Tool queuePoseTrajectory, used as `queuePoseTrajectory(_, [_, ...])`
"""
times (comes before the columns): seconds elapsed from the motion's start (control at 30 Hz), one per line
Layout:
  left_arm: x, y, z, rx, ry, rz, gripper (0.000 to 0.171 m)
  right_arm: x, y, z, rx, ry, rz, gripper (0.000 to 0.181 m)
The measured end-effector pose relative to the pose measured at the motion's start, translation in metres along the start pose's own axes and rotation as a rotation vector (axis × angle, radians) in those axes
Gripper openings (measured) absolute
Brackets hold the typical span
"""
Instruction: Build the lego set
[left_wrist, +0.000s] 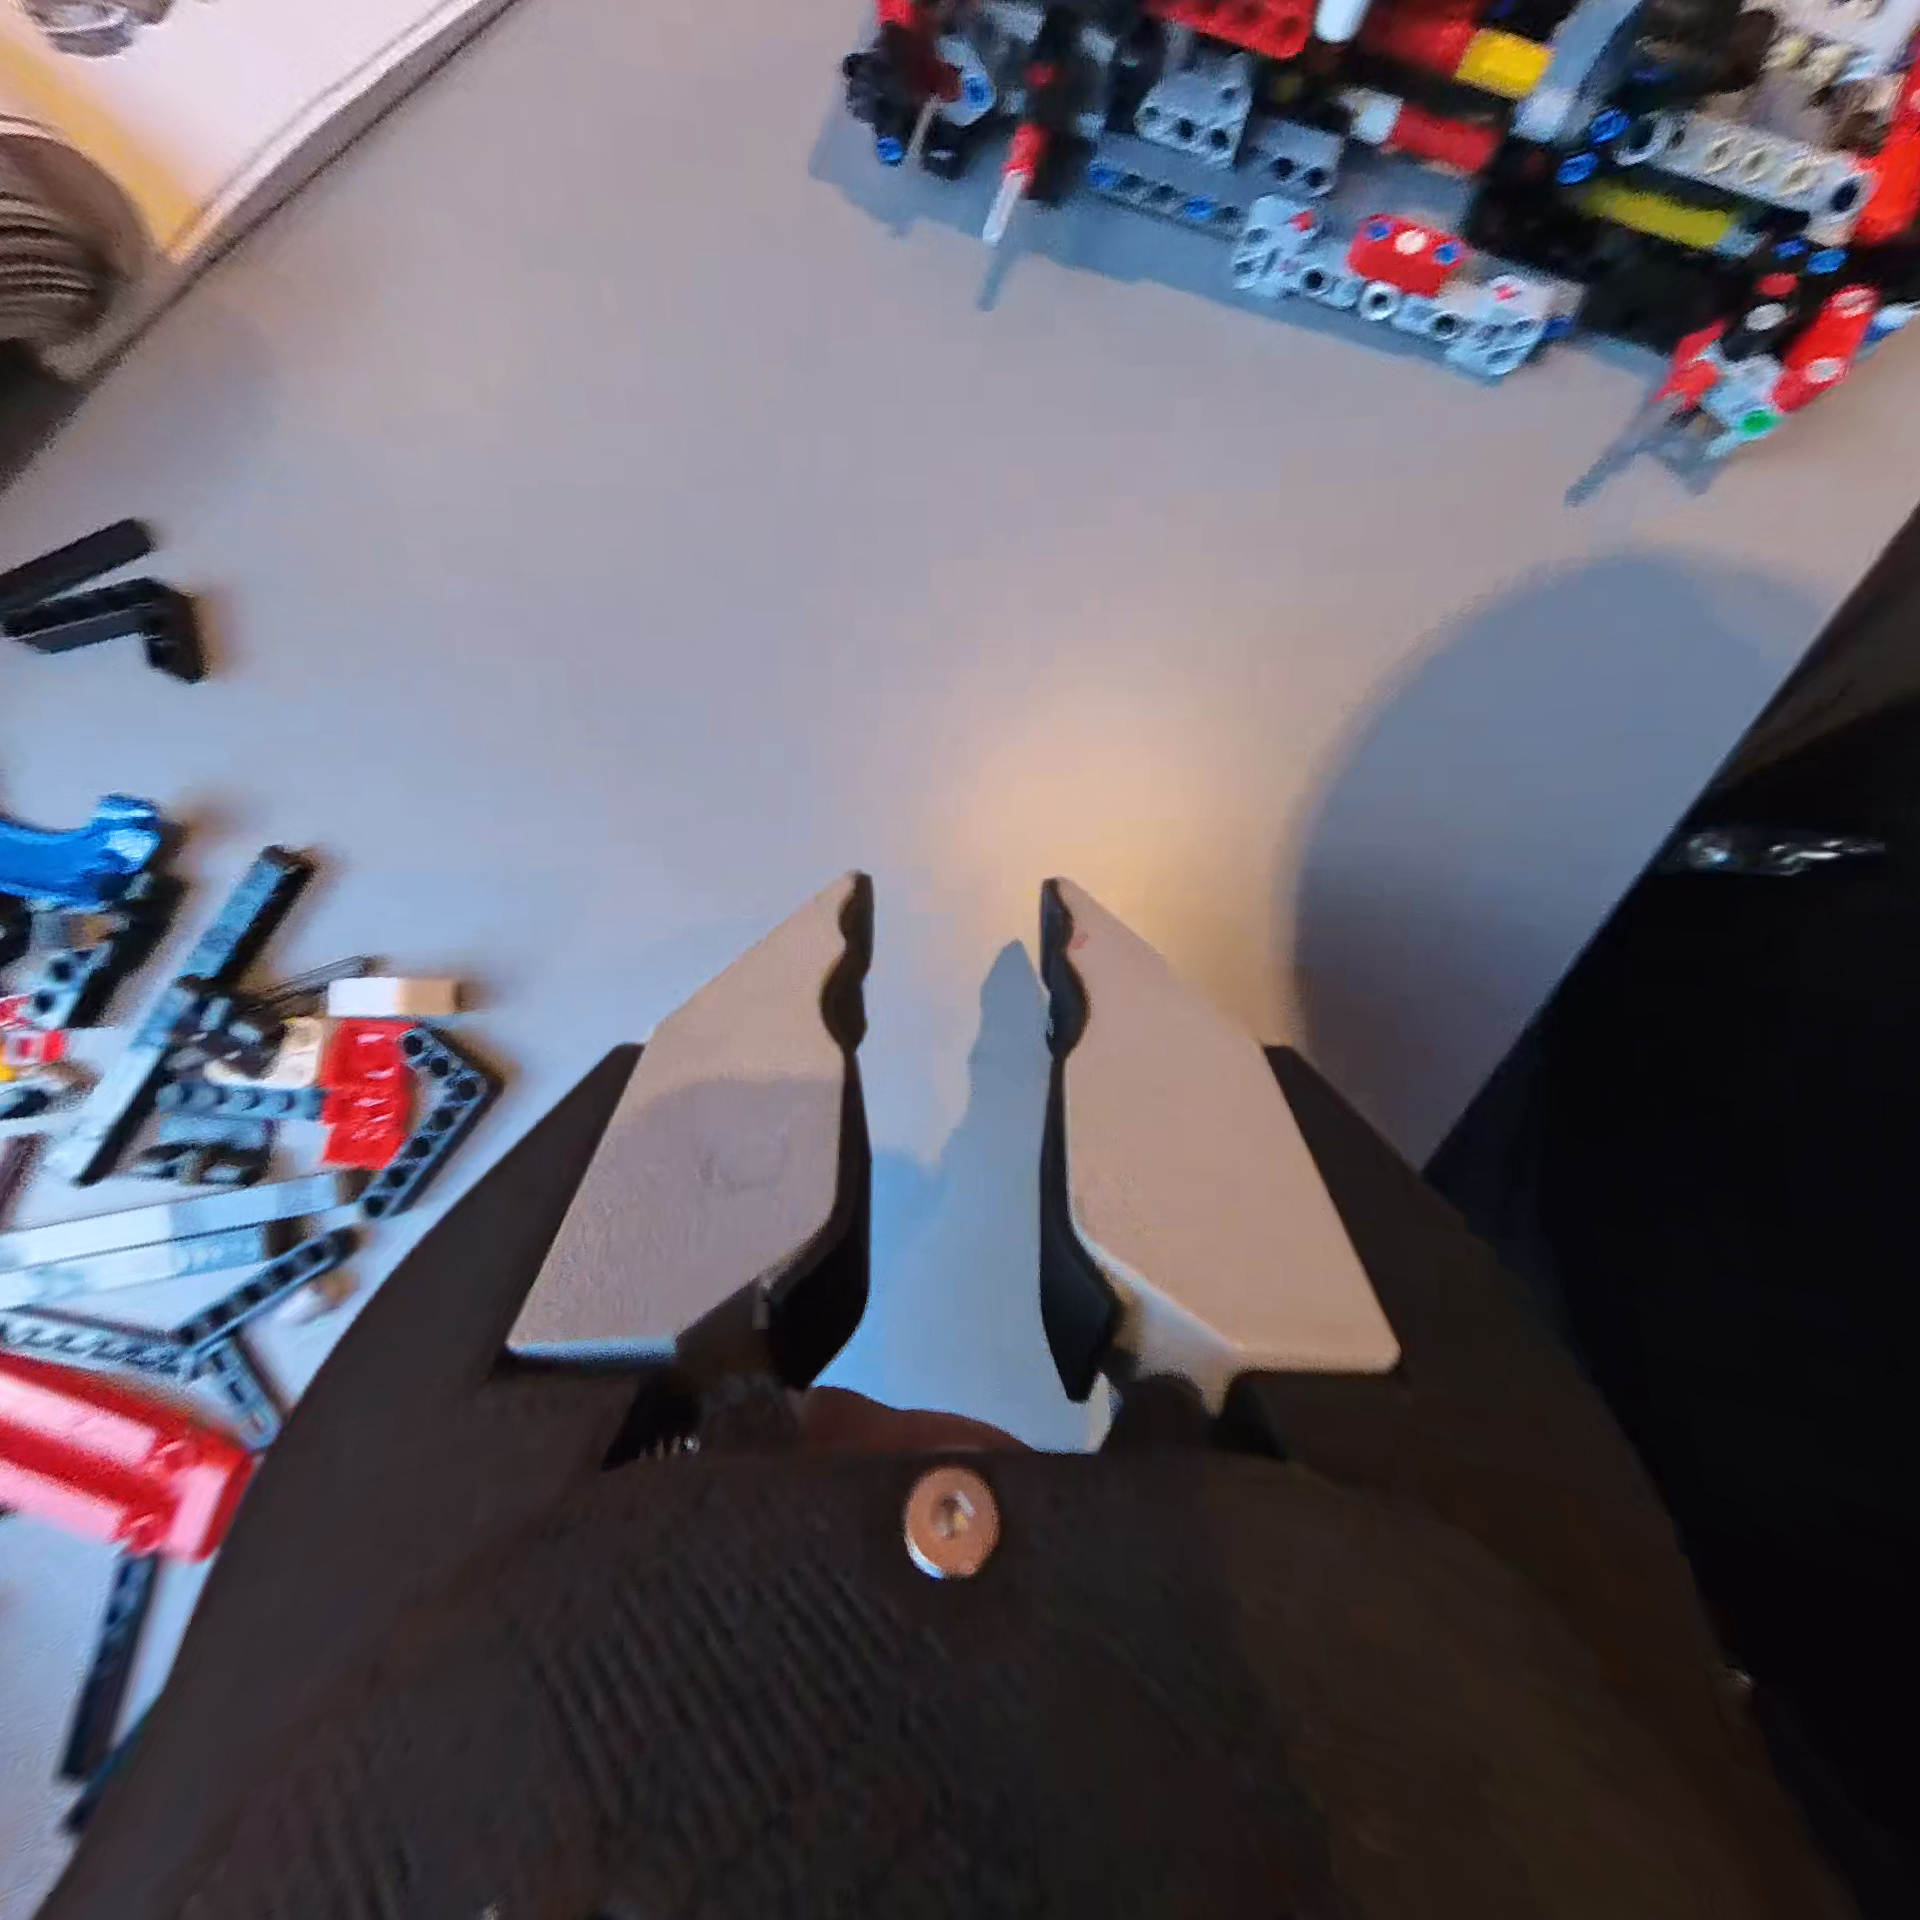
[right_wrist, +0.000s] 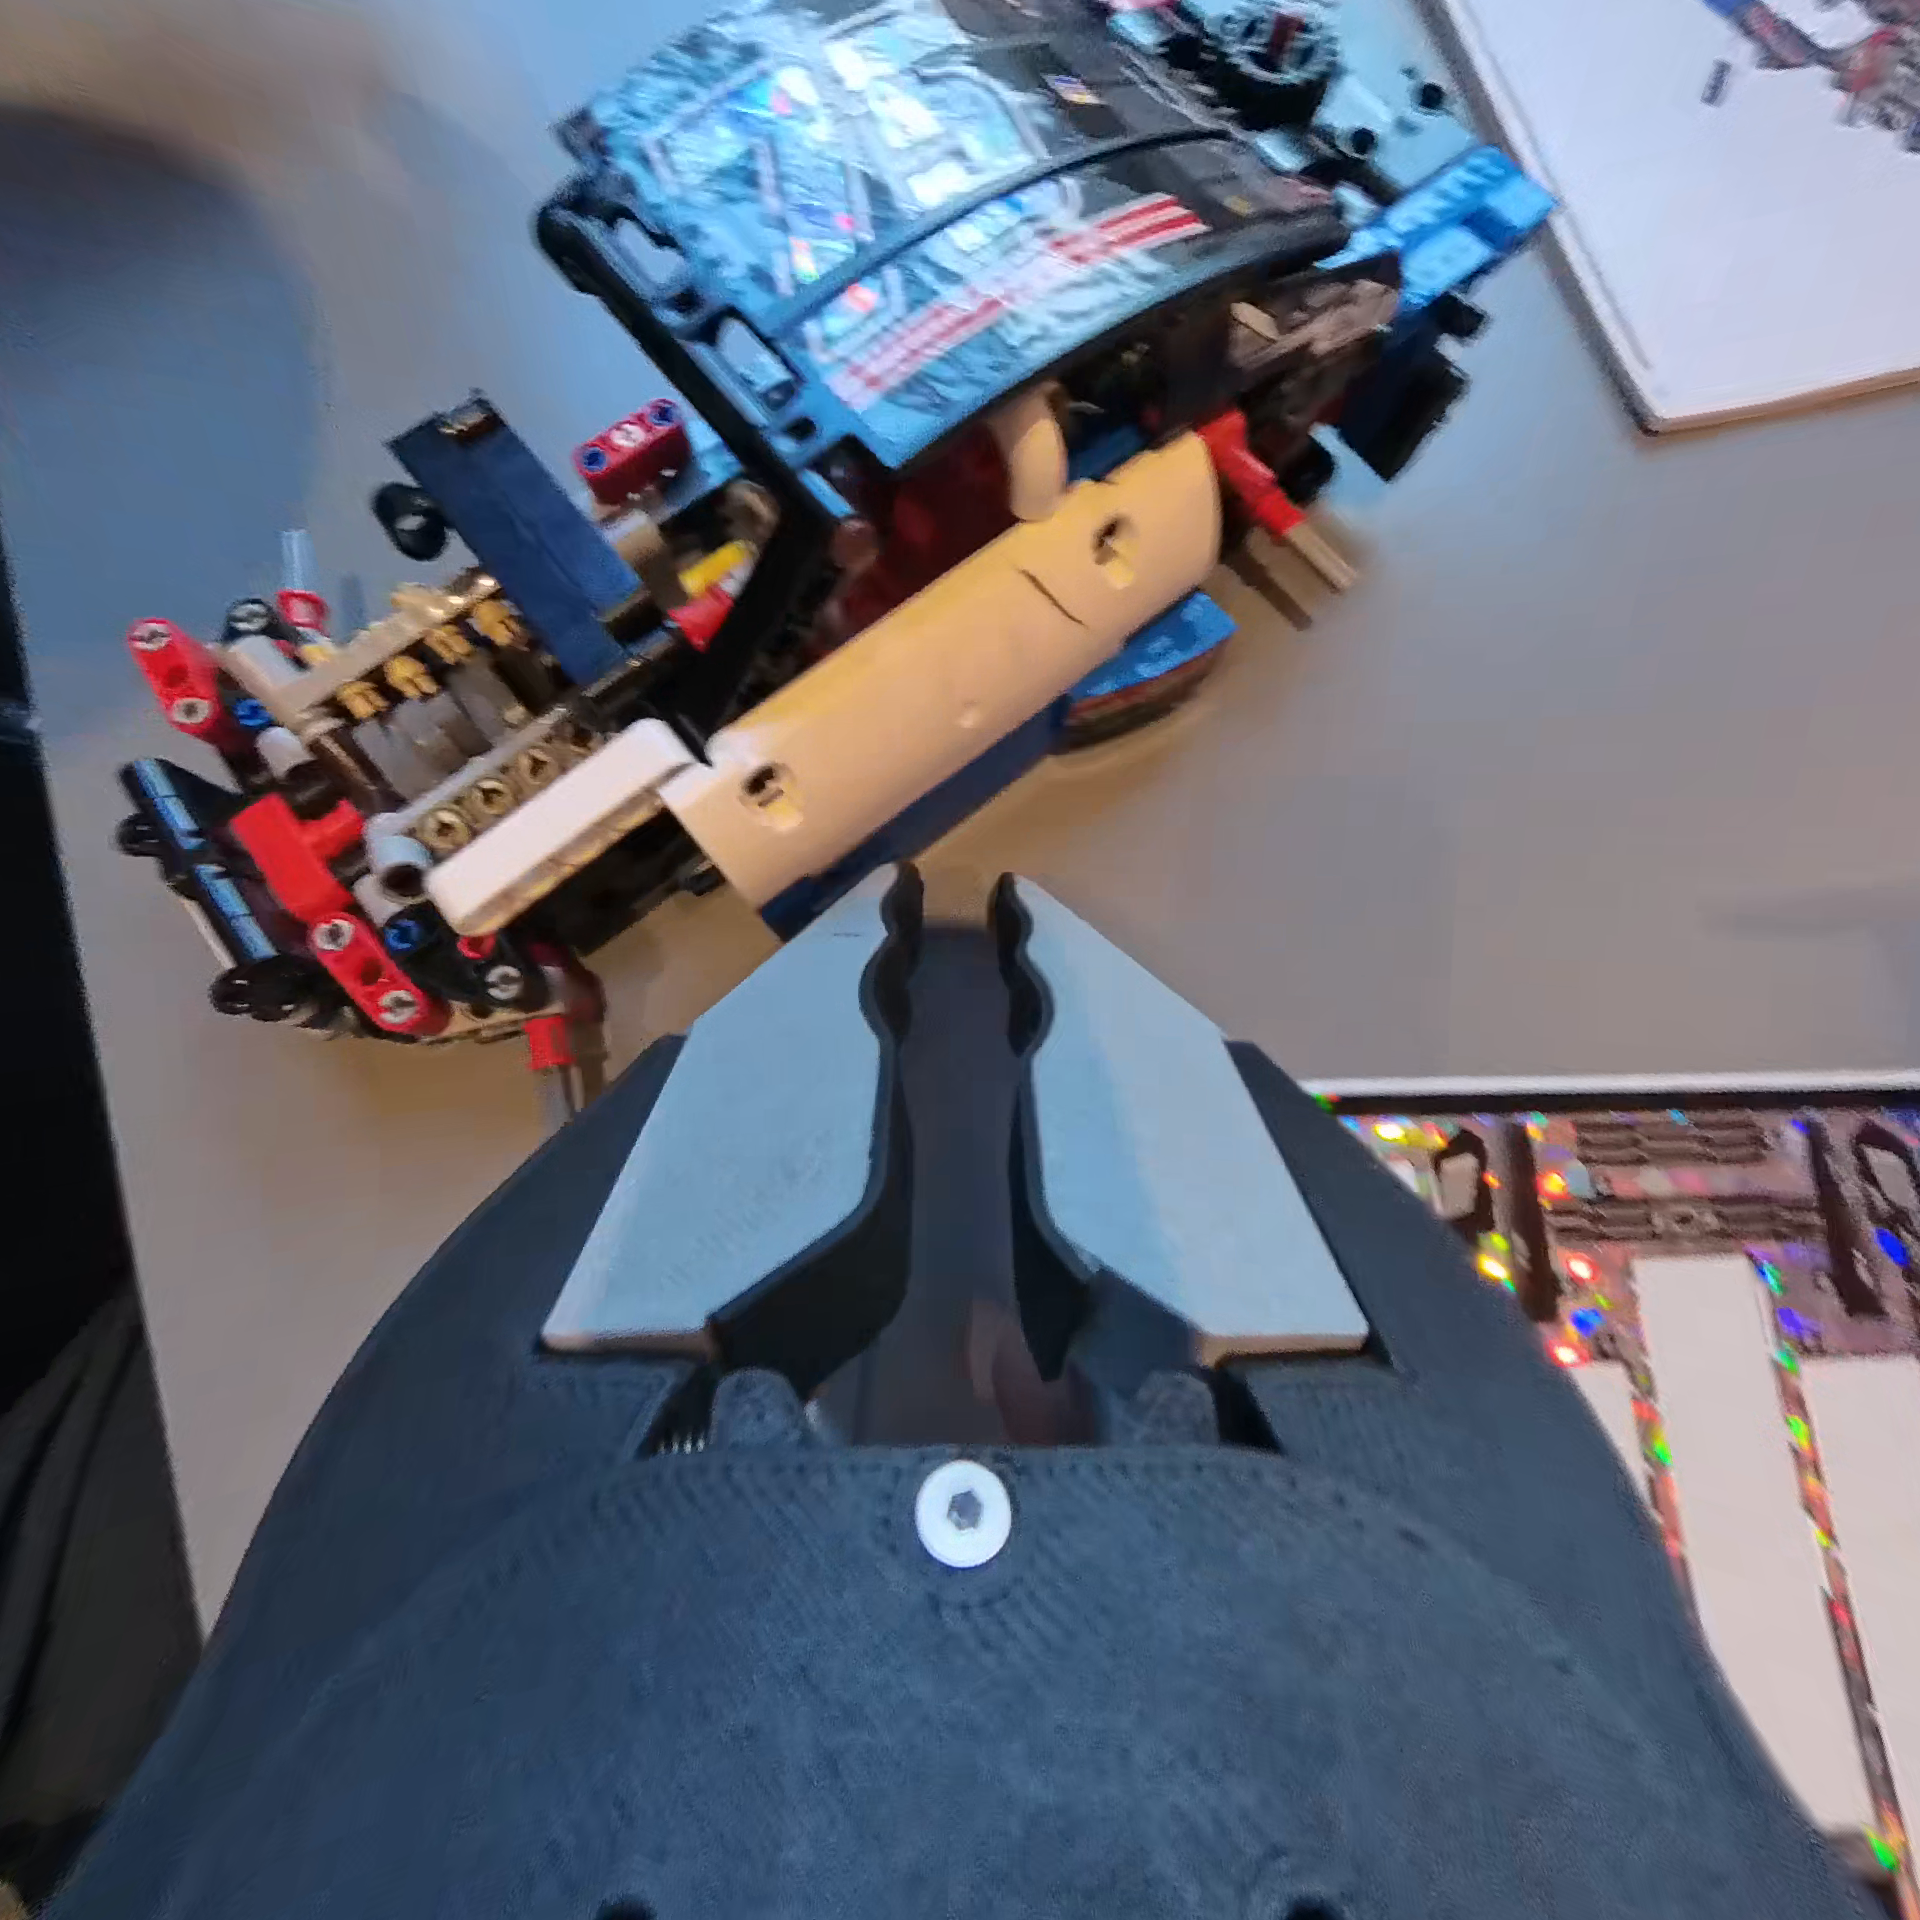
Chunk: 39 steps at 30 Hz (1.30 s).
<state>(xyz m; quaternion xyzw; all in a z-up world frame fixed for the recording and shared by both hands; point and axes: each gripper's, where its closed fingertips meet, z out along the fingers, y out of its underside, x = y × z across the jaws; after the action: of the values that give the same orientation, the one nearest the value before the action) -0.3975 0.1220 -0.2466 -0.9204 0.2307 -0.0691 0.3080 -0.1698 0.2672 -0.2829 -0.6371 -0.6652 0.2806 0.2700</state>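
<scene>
Between placements: the empty, parted left gripper (left_wrist: 956, 904) hovers right of the loose beam pile (left_wrist: 239, 1122), while the narrow, empty right gripper (right_wrist: 958, 902) fronts the part-built multicoloured plastic car model (right_wrist: 831, 582); next, likely fetch a piece.

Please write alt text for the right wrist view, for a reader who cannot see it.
The right gripper, jaws slightly apart and empty, points at a half-built lego car lying on a grey table. An open instruction booklet lies at the upper right.

Left gripper (left_wrist: 956, 894) and right gripper (right_wrist: 958, 896) agape, empty.
</scene>
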Motion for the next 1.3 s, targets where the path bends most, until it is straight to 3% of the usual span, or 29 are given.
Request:
queuePoseTrajectory(0.03, [0.006, -0.001, 0.002, 0.011, 0.014, -0.004, 0.029, -0.005, -0.001, 0.002, -0.005, -0.024, -0.012, 0.006])
queuePoseTrajectory(0.3, [0.023, -0.002, -0.001, 0.046, 0.007, -0.005, 0.032, -0.044, -0.02, 0.02, 0.005, -0.126, -0.065, 0.006])
queuePoseTrajectory(0.6, [0.034, -0.047, -0.022, 0.164, -0.058, -0.004, 0.061, -0.103, -0.083, 0.059, 0.106, -0.205, -0.148, 0.007])
queuePoseTrajectory(0.67, [0.042, -0.05, -0.017, 0.143, -0.043, -0.012, 0.073, -0.093, -0.09, 0.046, 0.131, -0.179, -0.162, 0.01])
queuePoseTrajectory(0.8, [0.049, -0.051, 0.001, 0.104, -0.048, 0.014, 0.079, -0.026, -0.091, 0.005, 0.214, -0.069, -0.053, 0.023])
queuePoseTrajectory(0.93, [0.038, -0.045, 0.024, -0.014, -0.1, 0.089, 0.081, 0.013, -0.076, -0.007, 0.202, -0.171, 0.112, 0.046])
queuePoseTrajectory(1.1, [0.03, -0.036, 0.045, -0.142, -0.102, 0.142, 0.092, 0.015, -0.072, 0.015, 0.172, -0.235, 0.103, 0.056])
queuePoseTrajectory(1.3, [0.028, -0.035, 0.059, -0.187, -0.047, 0.175, 0.096, -0.003, -0.073, 0.034, 0.136, -0.347, 0.096, 0.05])
